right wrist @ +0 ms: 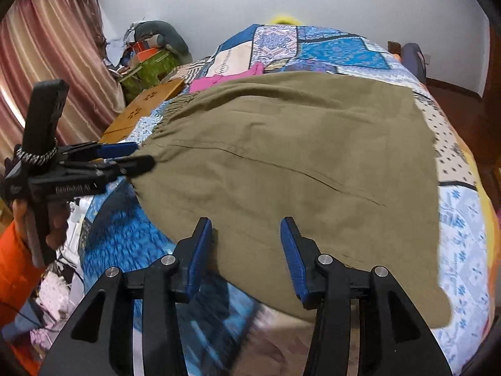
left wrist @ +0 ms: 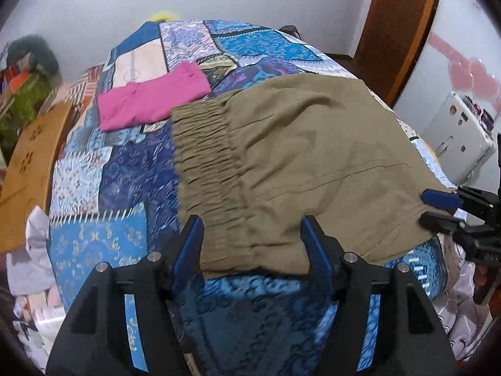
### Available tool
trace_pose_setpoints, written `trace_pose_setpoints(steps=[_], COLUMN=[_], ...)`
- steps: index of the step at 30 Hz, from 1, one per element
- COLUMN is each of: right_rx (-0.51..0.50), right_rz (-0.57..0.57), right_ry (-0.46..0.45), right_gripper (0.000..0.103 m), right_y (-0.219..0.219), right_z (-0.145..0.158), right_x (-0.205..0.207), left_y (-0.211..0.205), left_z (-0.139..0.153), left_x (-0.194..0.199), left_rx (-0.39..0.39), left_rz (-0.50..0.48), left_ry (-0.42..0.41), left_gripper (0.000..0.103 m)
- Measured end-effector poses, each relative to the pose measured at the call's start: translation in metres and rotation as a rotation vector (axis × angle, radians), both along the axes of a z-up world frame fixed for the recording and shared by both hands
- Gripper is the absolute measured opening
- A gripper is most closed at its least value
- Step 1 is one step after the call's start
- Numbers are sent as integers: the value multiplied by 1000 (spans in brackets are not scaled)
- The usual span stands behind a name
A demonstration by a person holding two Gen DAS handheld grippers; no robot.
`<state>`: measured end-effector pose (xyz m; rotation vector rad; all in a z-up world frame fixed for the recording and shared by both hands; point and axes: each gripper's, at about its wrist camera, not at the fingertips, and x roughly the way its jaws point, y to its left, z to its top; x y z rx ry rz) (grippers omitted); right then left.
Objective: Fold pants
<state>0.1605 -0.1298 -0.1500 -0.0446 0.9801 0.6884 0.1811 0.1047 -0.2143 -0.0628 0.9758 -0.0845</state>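
Khaki pants (left wrist: 307,156) lie flat on a patchwork bedspread (left wrist: 125,172), elastic waistband (left wrist: 203,169) to the left. My left gripper (left wrist: 252,235) is open, its blue-padded fingers straddling the near waistband corner. It also shows in the right wrist view (right wrist: 142,155) at the pants' left edge. My right gripper (right wrist: 245,239) is open over the near edge of the pants (right wrist: 297,163). It shows in the left wrist view (left wrist: 438,208) at the pants' right edge, with fabric between its fingers.
A folded pink garment (left wrist: 150,97) lies on the bed behind the waistband. A wooden board (left wrist: 31,163) leans at the bed's left side. Cluttered boxes (right wrist: 147,62) and a curtain (right wrist: 47,47) stand at the left. A white appliance (left wrist: 454,131) stands at the right.
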Motion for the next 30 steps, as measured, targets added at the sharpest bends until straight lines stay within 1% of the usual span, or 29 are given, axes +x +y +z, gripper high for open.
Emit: trace_pose_setpoints(steps=[3,4,5,6,7,8,9,11,16,17,20,23,24,26,30], right_rx=[0,9,55,65,7,-46,-44,4,-57,-63,-63,-65,-63,-51,-54], right_rz=[-63,-77,-81,-103,-149,-167,-166,-194,-185,-181,-182,-194,-197,-197,-201], right_ry=[26,39,72,85,72,56,55,97,65,66,67,41,26,-7,-61], right_gripper=[42,40,36,35,35,37,39,41,41,44,44,46,49,52,52], right_y=[-33,-40,-53,-60,-68,-72,-79,-93,-86,-85,-84,-90,-91,-94,-94], right_z=[-6,-8,-10,-11,-13,-15,-19,-24,-20,-17,-7,2,6,13,24], right_x=[0,1,0,-1,-3,-5,-7,-8,-14,-13,-9,0,4,9,32], left_y=[10,11,13,13,14,15,16,16,16,15,15,17,18,22,28], left_z=[-3,-3,-4,-5,-7,-9,-10,-11,-7,-2,15,35,41,51,58], left_x=[-7,-9,-10,-11,-11,-12,-14,-16,-15,-15,-16,-11,-8,2,35], left_rx=[-28,-32,-36,-36,-35,-39,-45,-46,-43,-30,7,17,14,9,18], left_rz=[12,15,21,28,32,34,38,41,42,33,24,16,17,21,55], left_ry=[5,6,8,11,16,18,17,15,26,22,-3,-38,-50,-68,-72], left_gripper=[69,70,71,72,73,73,73,74,74,74,73,73,73,73,73])
